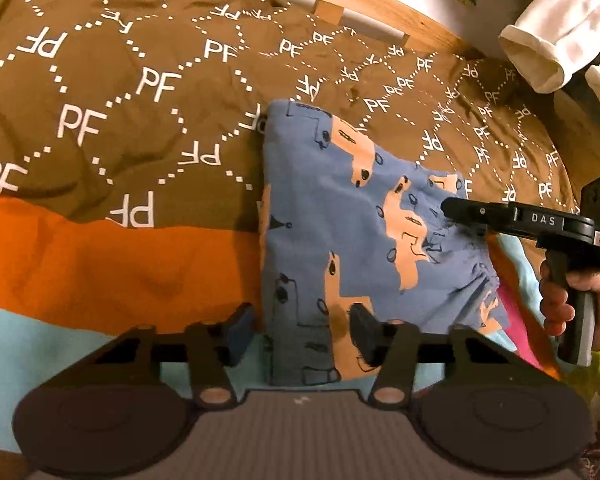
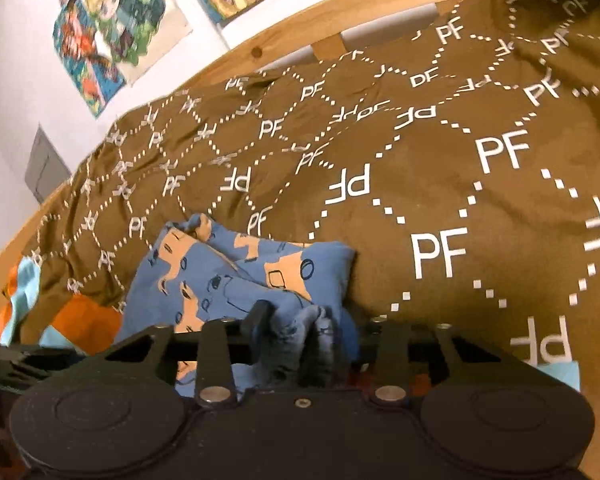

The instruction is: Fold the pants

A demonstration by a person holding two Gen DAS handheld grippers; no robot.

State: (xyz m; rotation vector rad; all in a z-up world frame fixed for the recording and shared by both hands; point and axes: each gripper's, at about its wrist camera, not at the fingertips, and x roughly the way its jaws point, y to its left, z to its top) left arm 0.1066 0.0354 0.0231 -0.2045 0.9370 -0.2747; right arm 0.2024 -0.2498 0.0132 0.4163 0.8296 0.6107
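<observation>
- Brown "PF" bedspread (image 1: 140, 92) covers the bed — broad bare stretch left and far of the pants.
- Blue pants (image 1: 340, 216) lie folded mid-bed, left edge straight.
- Right gripper (image 2: 288, 320) pinches their gathered waistband.
- Left gripper (image 1: 300, 330) spread wide — straddling the near edge, holding nothing.

Both views are moderately lit with a warm, yellowish cast; colours appear saturated. Light falls from above and the far side, leaving the near foreground dim. In the left wrist view the left gripper (image 1: 300, 334) casts a soft shadow on the pants (image 1: 340, 216), and a darker shadow lies under the right gripper (image 1: 448, 206). Strong fisheye curvature bends the bed rail (image 2: 340, 28) and blackens the corners. The wall posters (image 2: 112, 24) are blurred. In the right wrist view, cloth between the gripper's fingers is smeared. No glare noted.
</observation>
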